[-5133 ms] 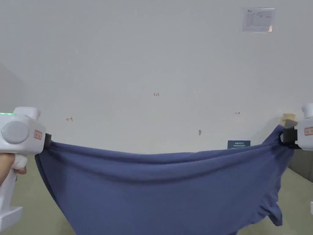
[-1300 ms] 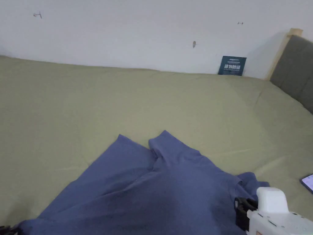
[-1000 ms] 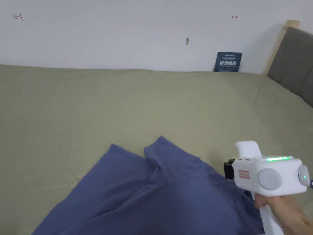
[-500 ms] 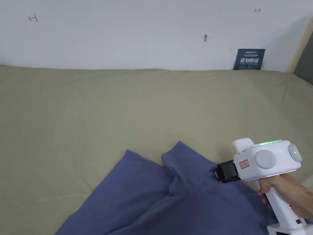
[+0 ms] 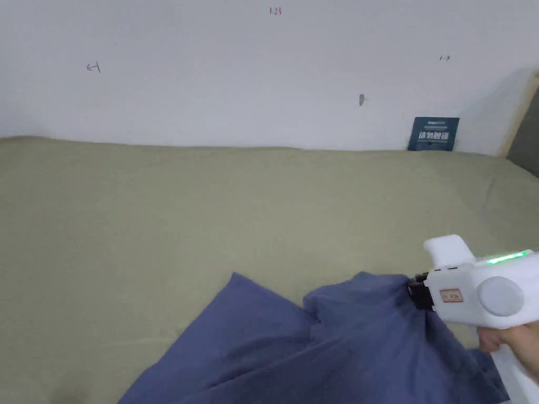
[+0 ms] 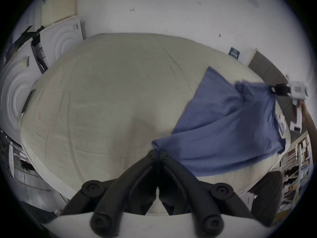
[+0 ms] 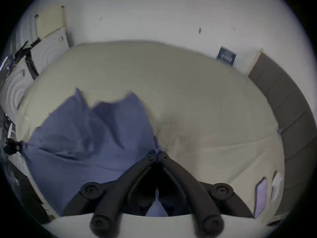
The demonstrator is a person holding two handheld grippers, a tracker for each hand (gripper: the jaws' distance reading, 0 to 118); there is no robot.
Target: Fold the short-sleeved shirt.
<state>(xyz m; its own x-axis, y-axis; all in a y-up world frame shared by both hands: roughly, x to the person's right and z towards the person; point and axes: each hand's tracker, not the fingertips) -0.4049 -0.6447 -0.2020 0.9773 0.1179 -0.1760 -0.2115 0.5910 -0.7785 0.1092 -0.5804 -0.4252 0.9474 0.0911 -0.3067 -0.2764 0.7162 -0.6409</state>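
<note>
- Blue cotton-like fabric, the short-sleeved shirt [image 5: 326, 352], lies partly spread on the olive-green bed [image 5: 210, 210], toward the bed's near edge and its right side, as we see it from the head view.
- We hold the right gripper [image 5: 416, 290] closed on a raised fold of the shirt; in the right gripper view its jaws meet with blue cloth pinched at the tips [image 7: 157, 151].
- We hold the left gripper [image 6: 158, 153] closed too, its jaws pressed together on a bunched corner of the shirt near the bed's near edge.
- Between the two grippers the shirt hangs in a loose slope, its far pointed end resting on the bed.
- Our right hand [image 5: 518, 347] wraps the white handle.
- Against the white wall [image 5: 210, 79], at the bed's far edge, stands a small dark-blue sign [image 5: 433, 133].
- Near the bed's right edge lies a phone [image 7: 260, 197].
</note>
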